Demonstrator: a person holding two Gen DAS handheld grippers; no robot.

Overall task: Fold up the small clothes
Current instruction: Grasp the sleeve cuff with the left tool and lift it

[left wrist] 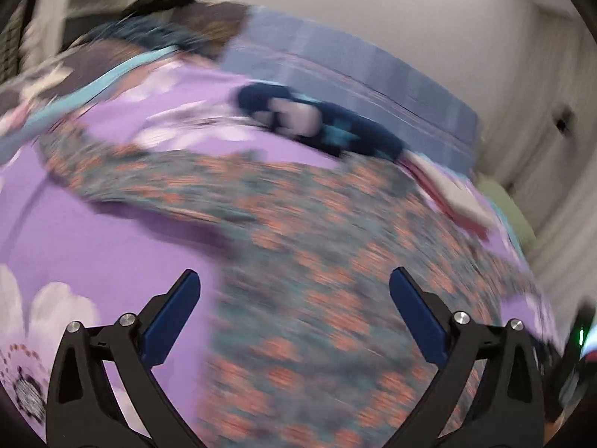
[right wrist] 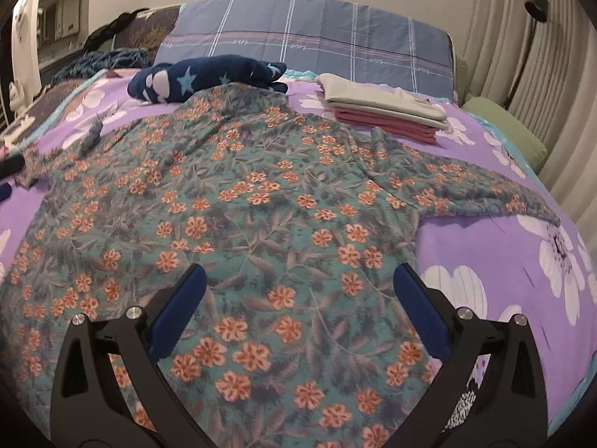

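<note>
A teal garment with orange flowers (right wrist: 238, 201) lies spread flat on the purple flowered bedspread (right wrist: 485, 239), sleeves out to both sides. My right gripper (right wrist: 298, 280) is open and empty, hovering over the garment's lower right part. In the blurred left wrist view the same garment (left wrist: 317, 261) fills the middle and right. My left gripper (left wrist: 294, 283) is open and empty above its left edge, with one finger over the bedspread (left wrist: 93, 246).
A stack of folded clothes, grey on dark pink (right wrist: 388, 112), sits at the back right of the bed. A navy star-patterned soft item (right wrist: 201, 78) lies behind the garment. A blue checked pillow (right wrist: 321, 41) stands at the head, a green cushion (right wrist: 503, 130) at the right.
</note>
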